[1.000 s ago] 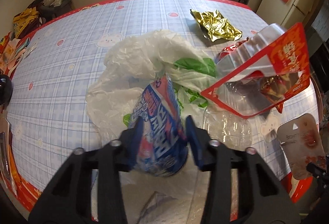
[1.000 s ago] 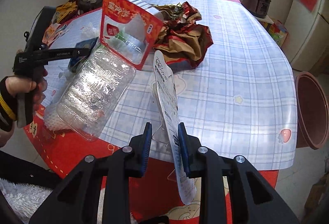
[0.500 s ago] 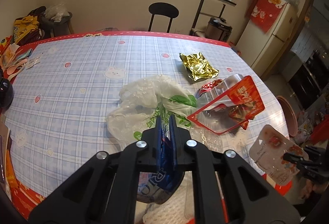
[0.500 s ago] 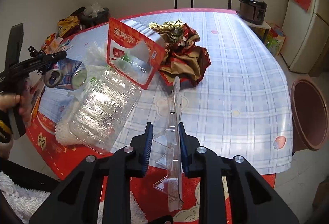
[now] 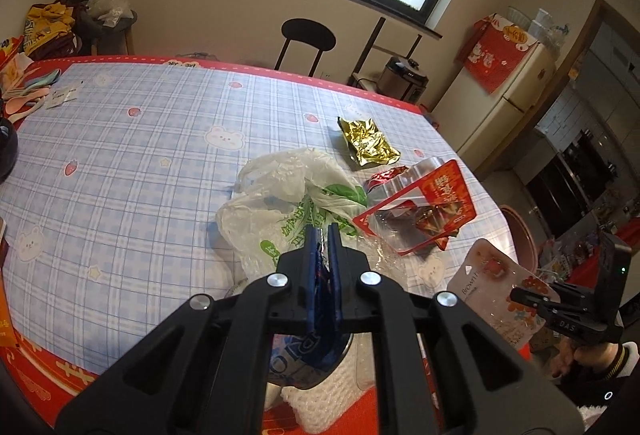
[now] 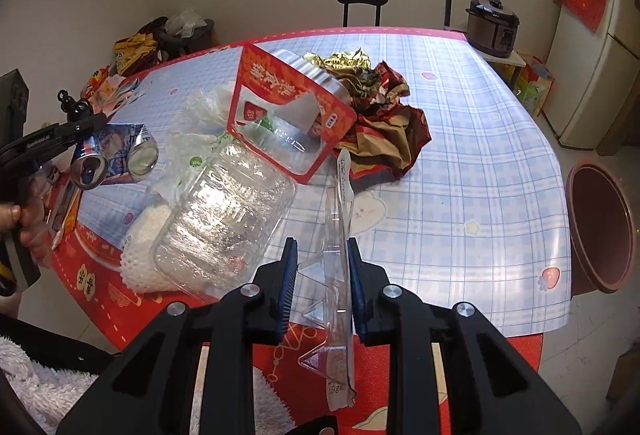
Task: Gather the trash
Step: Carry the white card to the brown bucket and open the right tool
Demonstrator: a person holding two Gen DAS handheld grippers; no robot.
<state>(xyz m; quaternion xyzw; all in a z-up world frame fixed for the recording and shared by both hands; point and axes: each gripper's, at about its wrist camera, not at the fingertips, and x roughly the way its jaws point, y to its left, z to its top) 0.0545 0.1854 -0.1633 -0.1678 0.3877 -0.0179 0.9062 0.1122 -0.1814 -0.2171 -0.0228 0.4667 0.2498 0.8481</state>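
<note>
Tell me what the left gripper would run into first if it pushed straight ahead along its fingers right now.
Most likely the white plastic bag with green print: it lies on the table straight beyond the left gripper, which is shut on the crushed can. How high the gripper sits above the table is unclear, so it might pass over.

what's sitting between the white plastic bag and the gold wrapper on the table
Nothing: in the left wrist view, bare tablecloth separates the plastic bag from the gold wrapper.

A home dining room — fridge (image 5: 505, 87), rice cooker (image 6: 493, 28), plaid-clothed table (image 5: 132, 163).
</note>
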